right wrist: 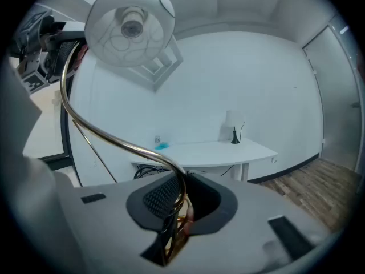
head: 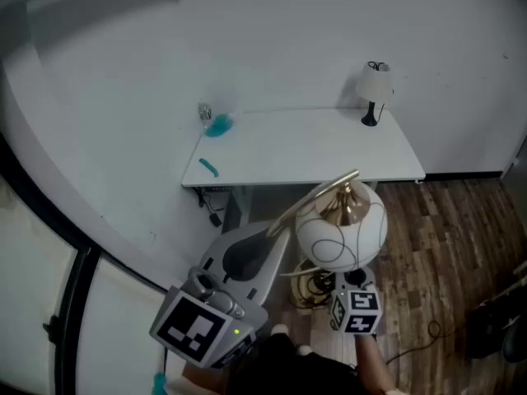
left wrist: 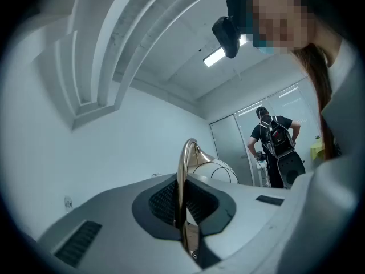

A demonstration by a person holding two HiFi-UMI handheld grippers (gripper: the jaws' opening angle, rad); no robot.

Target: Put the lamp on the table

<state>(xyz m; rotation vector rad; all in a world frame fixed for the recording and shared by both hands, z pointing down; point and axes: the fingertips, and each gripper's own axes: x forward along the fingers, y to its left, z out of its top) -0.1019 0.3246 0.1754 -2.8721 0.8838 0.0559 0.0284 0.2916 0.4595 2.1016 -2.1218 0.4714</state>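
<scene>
A lamp with a white globe shade (head: 342, 227) and a curved gold stem (head: 317, 197) hangs in the air just in front of the white table (head: 305, 151). My left gripper (head: 278, 230) is shut on the gold stem (left wrist: 182, 193), with the globe (left wrist: 215, 170) just beyond its jaws. My right gripper (head: 328, 290) is shut on the stem's lower part (right wrist: 178, 207) near the gold base (head: 309, 288). In the right gripper view the globe shade (right wrist: 130, 24) hangs high above, and the table (right wrist: 211, 152) lies ahead.
A small lamp with a white shade (head: 373, 89) stands at the table's back right corner. Teal items (head: 218, 125) and a teal strip (head: 208, 167) lie at its left end. Wood floor (head: 461, 237) spreads to the right. A person with a backpack (left wrist: 276, 147) stands behind.
</scene>
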